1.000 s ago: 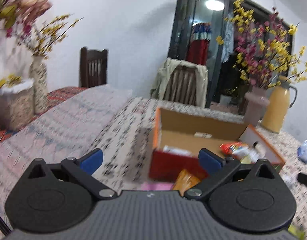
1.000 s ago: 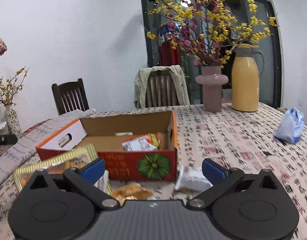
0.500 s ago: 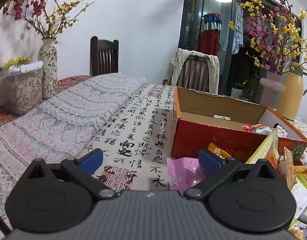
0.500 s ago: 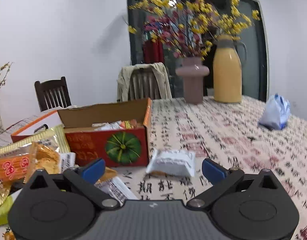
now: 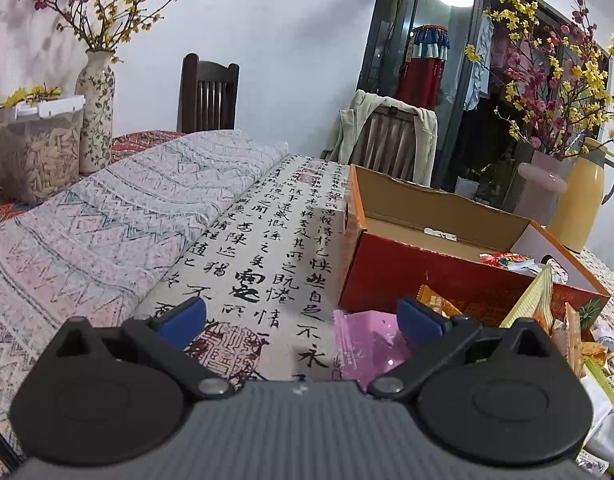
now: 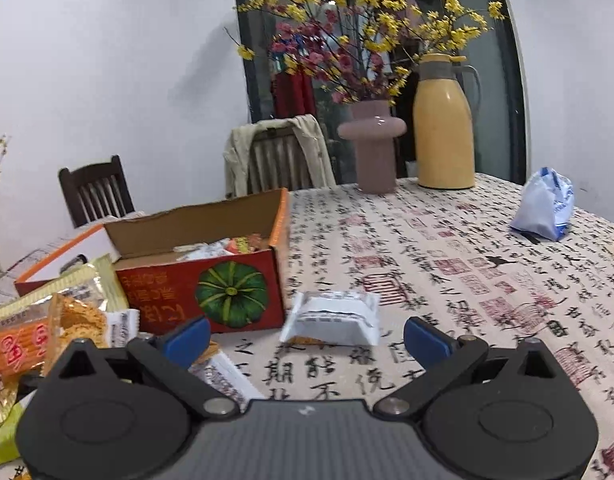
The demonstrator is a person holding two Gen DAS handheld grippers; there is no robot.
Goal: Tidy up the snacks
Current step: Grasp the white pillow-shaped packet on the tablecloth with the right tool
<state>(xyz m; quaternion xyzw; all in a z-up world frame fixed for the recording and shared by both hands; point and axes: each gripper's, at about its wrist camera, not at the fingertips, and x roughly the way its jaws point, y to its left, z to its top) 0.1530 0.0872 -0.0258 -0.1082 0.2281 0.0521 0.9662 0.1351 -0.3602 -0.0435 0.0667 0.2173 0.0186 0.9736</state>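
The white snack packet [image 6: 332, 317] lies crosswise just ahead of the right hand-held gripper [image 6: 305, 338], whose jaws are spread and empty.

White walls [image 5: 291, 40], dark chair [image 5: 208, 94], perhaps a glass door [image 6: 503, 92].

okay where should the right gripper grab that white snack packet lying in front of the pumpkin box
Probably across its puffed middle. The white packet lies flat on the tablecloth, apart from the box, centred ahead of the open right gripper. Come straight forward and down, one finger outside each crimped side edge.
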